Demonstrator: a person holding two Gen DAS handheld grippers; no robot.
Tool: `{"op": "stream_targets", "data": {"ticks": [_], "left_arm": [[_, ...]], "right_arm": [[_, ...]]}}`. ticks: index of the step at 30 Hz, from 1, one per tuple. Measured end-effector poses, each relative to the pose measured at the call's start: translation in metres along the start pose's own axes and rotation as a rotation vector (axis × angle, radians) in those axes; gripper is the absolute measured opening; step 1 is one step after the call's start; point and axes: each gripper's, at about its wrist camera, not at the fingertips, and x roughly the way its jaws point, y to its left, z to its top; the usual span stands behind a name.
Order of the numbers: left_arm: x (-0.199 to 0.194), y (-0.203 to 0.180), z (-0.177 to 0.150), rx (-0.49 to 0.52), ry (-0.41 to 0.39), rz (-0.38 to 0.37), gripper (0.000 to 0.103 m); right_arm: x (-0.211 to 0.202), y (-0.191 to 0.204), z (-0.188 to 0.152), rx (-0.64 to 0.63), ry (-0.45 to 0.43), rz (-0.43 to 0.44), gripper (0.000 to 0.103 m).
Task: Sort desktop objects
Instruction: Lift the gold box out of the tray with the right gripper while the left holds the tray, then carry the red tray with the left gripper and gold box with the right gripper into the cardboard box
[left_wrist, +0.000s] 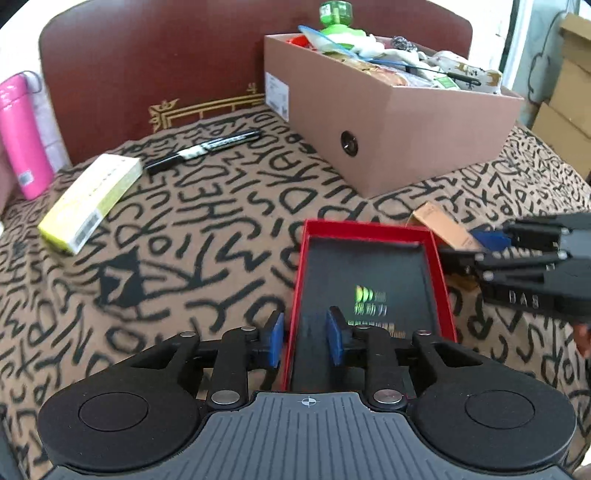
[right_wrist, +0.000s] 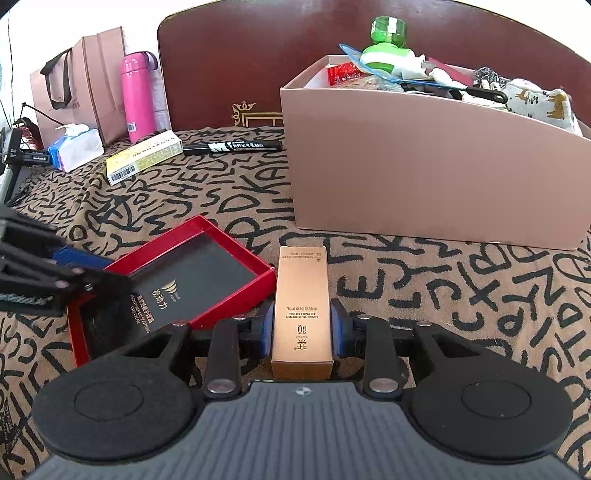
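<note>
The left claw (left_wrist: 306, 338) straddles the near left wall of the red tray (left_wrist: 441, 280), one blue pad outside and one inside over its black card, jaws partly open with a gap on either side of the wall. The right claw (right_wrist: 302, 326) is closed on the copper lotion carton (right_wrist: 302, 295), both pads pressed to its long sides, the carton lying just beside the tray's right corner on the letter-print cloth (right_wrist: 461, 295). Farther back stand the pink cardboard box (right_wrist: 424, 166) full of items, a black marker (right_wrist: 232, 147), a yellow-green box (right_wrist: 144, 157) and a pink flask (right_wrist: 138, 101).
</note>
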Motion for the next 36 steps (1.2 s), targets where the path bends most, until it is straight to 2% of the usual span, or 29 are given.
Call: {"op": "stream_targets", "data": {"ticks": [1, 2, 4, 10, 20, 29, 36], "left_arm": [[0.004, 0.0, 0.003, -0.005, 0.001, -0.016, 0.029], [0.006, 0.0, 0.005, -0.003, 0.002, -0.011, 0.015], [0.007, 0.0, 0.008, 0.01, 0.006, 0.003, 0.0], [-0.005, 0.0, 0.0, -0.032, 0.001, -0.013, 0.0], [-0.053, 0.01, 0.02, -0.124, -0.13, -0.004, 0.0], [-0.083, -0.009, 0.08, -0.106, -0.274, -0.021, 0.0], [-0.071, -0.029, 0.139, -0.154, -0.311, -0.055, 0.0]], "right_arm": [[0.0, 0.0, 0.0, 0.003, 0.0, -0.002, 0.035], [0.0, 0.0, -0.001, 0.006, 0.001, -0.01, 0.035], [0.001, -0.001, -0.001, 0.003, -0.005, -0.021, 0.035], [-0.004, 0.0, -0.003, 0.01, -0.013, -0.018, 0.034], [-0.042, -0.006, 0.009, 0.018, -0.127, -0.017, 0.034], [-0.072, -0.021, 0.043, -0.005, -0.255, -0.056, 0.034], [-0.078, -0.046, 0.078, 0.007, -0.341, -0.12, 0.034]]}}
